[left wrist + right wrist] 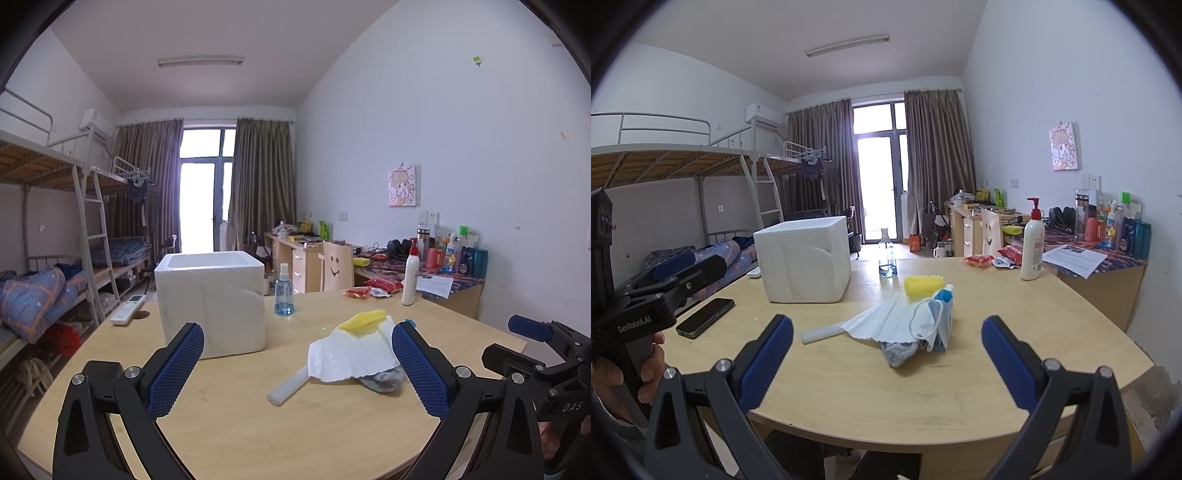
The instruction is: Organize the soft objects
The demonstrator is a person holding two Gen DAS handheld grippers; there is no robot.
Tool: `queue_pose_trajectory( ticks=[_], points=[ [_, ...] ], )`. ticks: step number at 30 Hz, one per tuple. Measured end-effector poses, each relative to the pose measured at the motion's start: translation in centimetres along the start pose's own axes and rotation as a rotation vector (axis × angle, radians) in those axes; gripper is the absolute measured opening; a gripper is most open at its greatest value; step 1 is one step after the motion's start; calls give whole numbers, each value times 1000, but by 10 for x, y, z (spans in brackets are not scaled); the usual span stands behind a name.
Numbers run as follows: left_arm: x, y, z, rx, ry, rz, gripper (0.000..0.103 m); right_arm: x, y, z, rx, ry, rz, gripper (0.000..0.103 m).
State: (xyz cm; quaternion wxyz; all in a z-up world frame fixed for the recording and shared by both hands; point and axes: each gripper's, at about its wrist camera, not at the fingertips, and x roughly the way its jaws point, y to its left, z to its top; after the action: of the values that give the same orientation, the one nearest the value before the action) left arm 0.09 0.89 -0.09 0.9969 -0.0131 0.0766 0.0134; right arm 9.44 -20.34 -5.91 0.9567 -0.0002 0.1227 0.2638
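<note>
Two tongs hover above the near edge of the wooden surface (960, 406), both spread wide and gripping nothing: the left tongs (297, 363) and the right tongs (886, 354). Using the white styrofoam box (803, 260) as landmark, the pile of soft things lies to its right and nearer the cameras, apart from it. On top of the pile is a white pleated face mask (886, 323), with a second mask (929, 317) whose ear loops show on its right side. A yellow ridged sponge (922, 285) sits at the pile's far end, a blue-and-white pack (945, 314) stands against its right side, and a grey cloth (899, 352) pokes out underneath at the near end. A white foam stick (822, 334) juts from under the masks toward the box. Just right of the box, farther back, stands a blue spray bottle (284, 293). A black phone (705, 316) lies left of the box, near the surface edge.
</note>
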Motion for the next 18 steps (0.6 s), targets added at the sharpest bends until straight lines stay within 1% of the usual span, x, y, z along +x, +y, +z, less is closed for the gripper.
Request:
queue_pose_trajectory(
  ticks=[18],
  points=[
    [0,0,-1,4,4,4,102,2,-1,-2,0,6,4,103]
  ],
)
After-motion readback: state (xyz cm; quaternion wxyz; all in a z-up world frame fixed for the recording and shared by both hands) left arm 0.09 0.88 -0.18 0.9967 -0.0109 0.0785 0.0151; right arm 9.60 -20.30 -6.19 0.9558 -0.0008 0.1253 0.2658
